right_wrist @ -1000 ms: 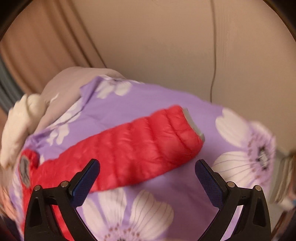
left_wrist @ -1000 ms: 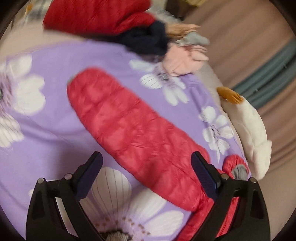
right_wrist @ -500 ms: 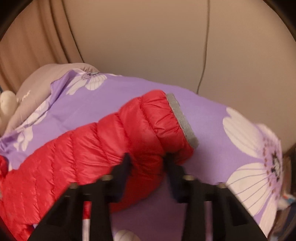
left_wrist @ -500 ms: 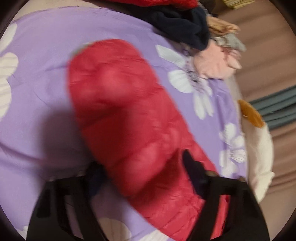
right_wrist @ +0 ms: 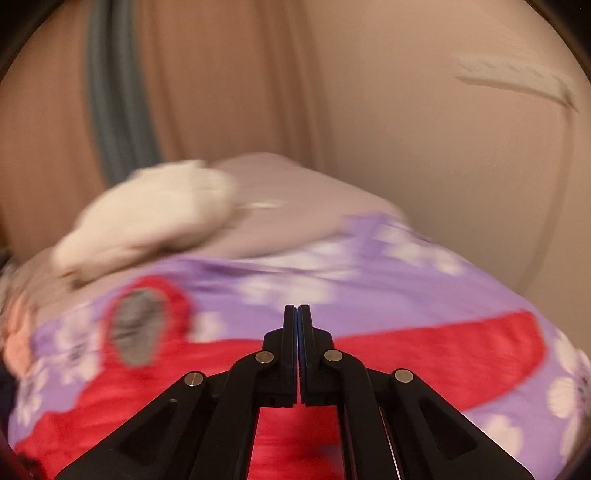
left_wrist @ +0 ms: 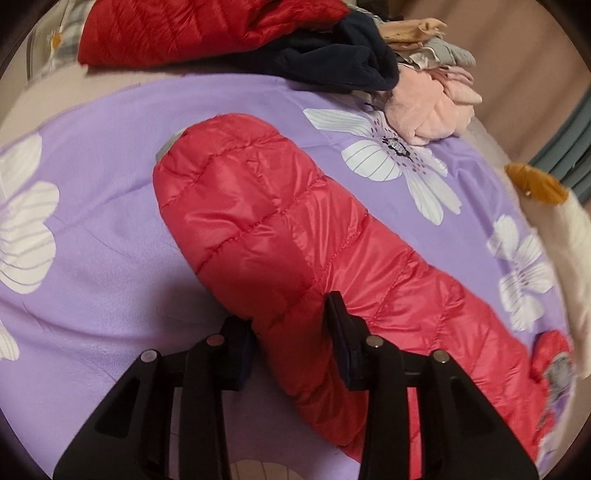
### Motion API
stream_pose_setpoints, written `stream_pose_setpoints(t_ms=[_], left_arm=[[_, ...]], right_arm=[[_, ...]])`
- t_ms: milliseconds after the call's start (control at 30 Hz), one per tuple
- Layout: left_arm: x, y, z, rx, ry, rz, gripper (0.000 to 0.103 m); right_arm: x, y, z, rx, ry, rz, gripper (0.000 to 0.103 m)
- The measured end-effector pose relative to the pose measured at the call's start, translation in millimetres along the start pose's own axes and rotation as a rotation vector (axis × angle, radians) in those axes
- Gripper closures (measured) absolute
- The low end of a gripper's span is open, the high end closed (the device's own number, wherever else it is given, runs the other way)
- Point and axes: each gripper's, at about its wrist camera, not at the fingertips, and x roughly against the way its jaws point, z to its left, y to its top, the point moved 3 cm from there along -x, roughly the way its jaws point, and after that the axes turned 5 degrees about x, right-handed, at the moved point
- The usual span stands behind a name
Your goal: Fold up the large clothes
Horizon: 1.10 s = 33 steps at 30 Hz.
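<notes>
A red quilted puffer jacket point(left_wrist: 295, 236) lies on a purple bedspread with white flowers point(left_wrist: 92, 206). Its sleeve, with a grey cuff at the far end, runs up and to the left in the left wrist view. My left gripper point(left_wrist: 288, 332) is shut on the lower edge of that sleeve, with red fabric bunched between the jaws. My right gripper point(right_wrist: 297, 317) is shut with its pads together and nothing between them, above the jacket point(right_wrist: 443, 347). The right wrist view is blurred; the jacket's grey-lined collar point(right_wrist: 138, 325) shows at the left.
A pile of clothes lies at the far edge of the bed: another red jacket point(left_wrist: 192, 29), a navy garment point(left_wrist: 332, 59) and pink items point(left_wrist: 432, 107). A white plush toy point(left_wrist: 569, 236) lies at the right point(right_wrist: 147, 214). Curtains point(right_wrist: 221, 81) and a wall stand behind.
My left gripper has closed on the sleeve's edge. My right gripper has let go of the cuff end, shut empty and swung away toward the collar side.
</notes>
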Motion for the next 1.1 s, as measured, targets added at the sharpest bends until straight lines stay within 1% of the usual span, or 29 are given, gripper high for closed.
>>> stream_pose_setpoints(t_ms=[33, 67, 100, 133, 167, 233, 267, 300, 333, 400, 433, 467, 533, 567, 600, 633, 700, 733, 833, 867, 900, 933, 1033, 1100], left_arm=[[-1.0, -1.1, -1.7, -0.025, 0.015, -0.016, 0.065], [-1.5, -2.0, -2.3, -0.041, 0.023, -0.028, 0.065], [-1.9, -2.9, -2.1, -0.049, 0.026, -0.04, 0.065], [-2.3, -3.6, -0.8, -0.051, 0.025, -0.052, 0.065], [-2.6, -3.7, -0.3, -0.05, 0.024, -0.059, 0.065], [-2.9, -3.7, 2.1, -0.048, 0.02, -0.073, 0.065], [-3.2, -3.7, 2.2, -0.05, 0.021, -0.079, 0.065], [-3.0, -4.0, 2.3, -0.056, 0.021, -0.086, 0.065], [-2.8, -4.7, 2.6, -0.06, 0.018, -0.098, 0.065], [-3.1, -6.0, 4.1, -0.056, 0.003, -0.111, 0.063], [-3.2, -5.2, 5.6, -0.044, -0.014, -0.111, 0.063], [-2.6, -5.3, 7.4, -0.033, -0.027, -0.111, 0.063], [-1.7, -5.5, 10.5, -0.014, -0.052, -0.112, 0.063], [-1.3, -5.9, 10.9, -0.009, -0.06, -0.113, 0.063], [-0.7, -6.3, 11.1, -0.006, -0.065, -0.114, 0.063], [-0.6, -6.3, 10.7, -0.004, -0.069, -0.114, 0.063], [-0.4, -7.0, 9.6, -0.006, -0.071, -0.115, 0.063], [-0.4, -7.0, 9.0, -0.007, -0.071, -0.116, 0.063], [-0.1, -7.0, 10.0, -0.004, -0.082, -0.115, 0.062], [0.0, -7.1, 10.2, -0.002, -0.084, -0.115, 0.062], [0.0, -6.9, 9.7, -0.002, -0.085, -0.115, 0.062], [0.3, -7.5, 10.8, -0.003, -0.084, -0.115, 0.062], [0.5, -7.5, 11.4, -0.006, -0.082, -0.116, 0.061], [0.6, -7.6, 11.3, -0.004, -0.083, -0.116, 0.061]], right_arm=[[0.4, 0.9, 32.8, 0.017, 0.074, 0.006, 0.101], [-2.0, -0.4, 57.2, 0.032, 0.132, 0.01, 0.101], [0.5, -2.4, 92.7, 0.055, 0.196, 0.015, 0.101], [6.2, -7.5, 118.3, 0.074, 0.251, 0.021, 0.101], [2.5, -21.5, 122.5, 0.088, 0.29, 0.026, 0.101], [0.4, -40.2, 167.8, 0.146, 0.373, 0.072, 0.101], [-5.1, -49.3, 180.5, 0.176, 0.389, 0.086, 0.101], [-6.0, -60.4, 202.5, 0.219, 0.395, 0.098, 0.101], [-5.5, -71.3, 212.5, 0.253, 0.4, 0.109, 0.101], [-8.4, -83.4, 216.5, 0.288, 0.396, 0.135, 0.099], [-11.9, -87.9, 212.8, 0.274, 0.399, 0.162, 0.098], [-24.8, -85.2, 197.4, 0.251, 0.399, 0.183, 0.097], [-40.0, -75.9, 162.8, 0.166, 0.372, 0.235, 0.081], [-46.9, -72.0, 141.8, 0.133, 0.345, 0.245, 0.056], [-52.0, -69.2, 117.0, 0.098, 0.311, 0.238, 0.038], [-53.4, -62.2, 83.8, 0.058, 0.262, 0.211, 0.034], [-53.1, -53.9, 26.9, 0.021, 0.144, 0.17, 0.033], [-52.3, -50.3, -13.2, 0.002, 0.056, 0.165, 0.033], [-50.4, -53.9, -107.3, -0.075, -0.1, 0.203, 0.032], [-48.1, -56.3, -128.3, -0.106, -0.133, 0.214, 0.032], [-45.1, -62.7, -159.3, -0.163, -0.168, 0.226, 0.032], [-40.5, -71.3, -193.5, -0.241, -0.195, 0.237, 0.032], [-24.0, -102.2, -273.0, -0.468, -0.241, 0.242, 0.032], [-14.1, -118.3, -300.4, -0.566, -0.262, 0.233, 0.032]])
